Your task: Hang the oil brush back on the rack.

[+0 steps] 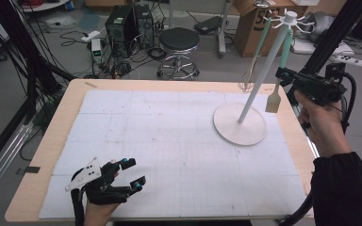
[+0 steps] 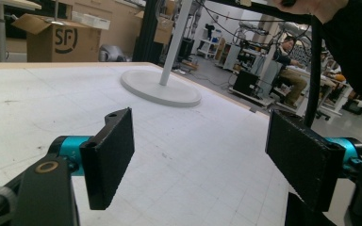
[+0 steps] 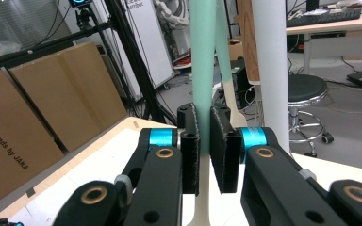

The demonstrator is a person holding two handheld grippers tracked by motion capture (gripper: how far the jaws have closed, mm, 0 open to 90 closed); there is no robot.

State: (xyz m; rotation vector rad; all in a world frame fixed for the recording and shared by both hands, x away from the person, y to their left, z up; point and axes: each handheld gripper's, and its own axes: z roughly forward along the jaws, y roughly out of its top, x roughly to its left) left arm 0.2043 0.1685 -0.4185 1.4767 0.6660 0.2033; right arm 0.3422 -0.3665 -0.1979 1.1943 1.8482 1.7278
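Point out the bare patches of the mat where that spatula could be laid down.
The mat is bare between the left claw and the stand's base, and across its far left half. It is crowded at far right: stand, hanging whisk, and spatula gripped by the right claw.

The spatula has a long mint-green handle and a pale wooden blade. It hangs nearly upright from a hook at the top of the white rack, blade down, above the right rim of the rack's round base at the far right of the tabletop. The right hand-held gripper clamps its handle.
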